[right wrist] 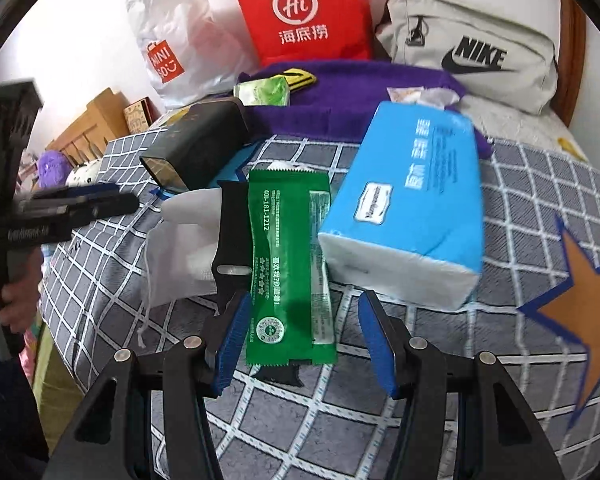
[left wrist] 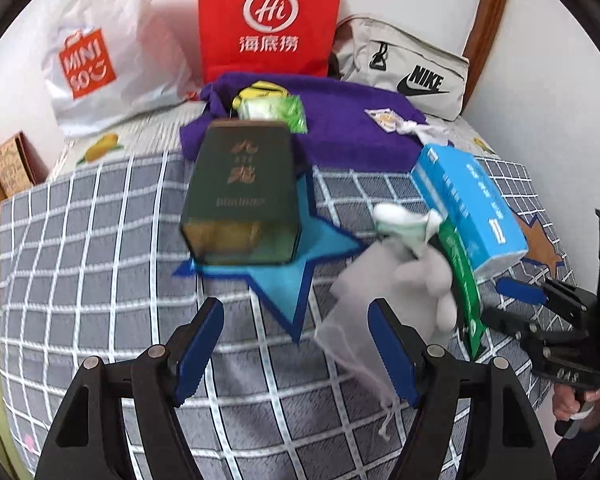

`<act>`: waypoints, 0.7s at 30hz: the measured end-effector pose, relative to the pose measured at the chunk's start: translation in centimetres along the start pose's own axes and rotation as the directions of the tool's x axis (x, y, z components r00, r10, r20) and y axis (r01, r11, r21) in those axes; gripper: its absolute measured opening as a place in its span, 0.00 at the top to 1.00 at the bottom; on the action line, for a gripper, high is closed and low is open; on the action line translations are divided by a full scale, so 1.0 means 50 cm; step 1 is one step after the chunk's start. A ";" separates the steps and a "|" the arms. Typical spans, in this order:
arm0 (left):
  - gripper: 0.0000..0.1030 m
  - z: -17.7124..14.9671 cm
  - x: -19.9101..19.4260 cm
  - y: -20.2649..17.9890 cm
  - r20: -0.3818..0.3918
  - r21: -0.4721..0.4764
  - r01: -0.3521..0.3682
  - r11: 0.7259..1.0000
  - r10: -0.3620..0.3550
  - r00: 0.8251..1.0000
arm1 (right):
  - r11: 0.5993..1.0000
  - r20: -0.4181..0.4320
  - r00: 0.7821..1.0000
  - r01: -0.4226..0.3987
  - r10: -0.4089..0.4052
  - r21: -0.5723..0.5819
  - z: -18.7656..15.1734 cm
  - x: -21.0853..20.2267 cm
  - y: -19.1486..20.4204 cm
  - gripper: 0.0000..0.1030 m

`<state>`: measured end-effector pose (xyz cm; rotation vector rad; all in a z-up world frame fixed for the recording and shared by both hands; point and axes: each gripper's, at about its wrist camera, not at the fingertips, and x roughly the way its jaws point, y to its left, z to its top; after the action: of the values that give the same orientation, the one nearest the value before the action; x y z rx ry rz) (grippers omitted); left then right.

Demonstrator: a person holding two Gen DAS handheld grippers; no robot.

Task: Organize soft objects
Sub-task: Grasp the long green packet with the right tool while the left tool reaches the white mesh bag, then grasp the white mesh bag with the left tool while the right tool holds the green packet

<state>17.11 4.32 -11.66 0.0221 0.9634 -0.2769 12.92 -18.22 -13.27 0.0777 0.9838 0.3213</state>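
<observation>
On the checked bedspread (left wrist: 100, 260) lie a blue tissue pack (left wrist: 468, 204) (right wrist: 412, 200), a long green sachet (right wrist: 290, 264) (left wrist: 462, 280), a black strap (right wrist: 232, 236) under it, a white mesh drawstring pouch (left wrist: 364, 292) (right wrist: 180, 264), a dark green box (left wrist: 240, 192) (right wrist: 200, 144) and a purple garment (left wrist: 340, 128) (right wrist: 352, 96). My left gripper (left wrist: 296, 352) is open and empty, its right finger at the pouch's edge. My right gripper (right wrist: 300, 344) is open, its jaws on either side of the sachet's near end.
A red paper bag (left wrist: 268, 20), a white Miniso bag (left wrist: 100, 60) and a grey Nike bag (left wrist: 404, 64) stand at the back by the wall. A small green packet (left wrist: 276, 110) lies on the purple garment. The bed edge drops off at the left.
</observation>
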 end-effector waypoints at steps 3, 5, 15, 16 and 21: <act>0.29 -0.016 0.004 0.010 -0.012 -0.025 0.005 1.000 -0.006 1.000 | 1.000 -0.008 1.000 -0.020 0.020 0.022 0.007 0.017 -0.004 0.46; 0.29 -0.022 0.002 0.016 -0.011 -0.040 0.016 0.999 -0.017 1.000 | 0.999 -0.014 0.999 -0.029 0.029 0.024 0.014 0.028 -0.001 0.46; 0.29 -0.032 0.009 0.017 -0.021 -0.042 0.032 0.999 -0.033 0.999 | 0.999 -0.021 0.999 -0.044 0.044 0.009 0.015 0.064 0.011 0.60; 0.29 -0.033 0.012 0.015 -0.026 -0.040 0.034 0.999 -0.035 0.999 | 0.999 -0.018 0.999 -0.037 0.037 0.007 0.015 0.059 0.011 0.61; 0.29 -0.034 0.018 0.002 -0.029 -0.031 0.051 0.998 -0.052 0.998 | 0.999 0.005 0.999 -0.037 0.037 -0.025 0.003 0.016 0.024 0.62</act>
<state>16.25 4.48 -13.38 -0.0263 0.9982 -0.3102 13.17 -16.81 -13.59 0.0745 0.9736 0.3669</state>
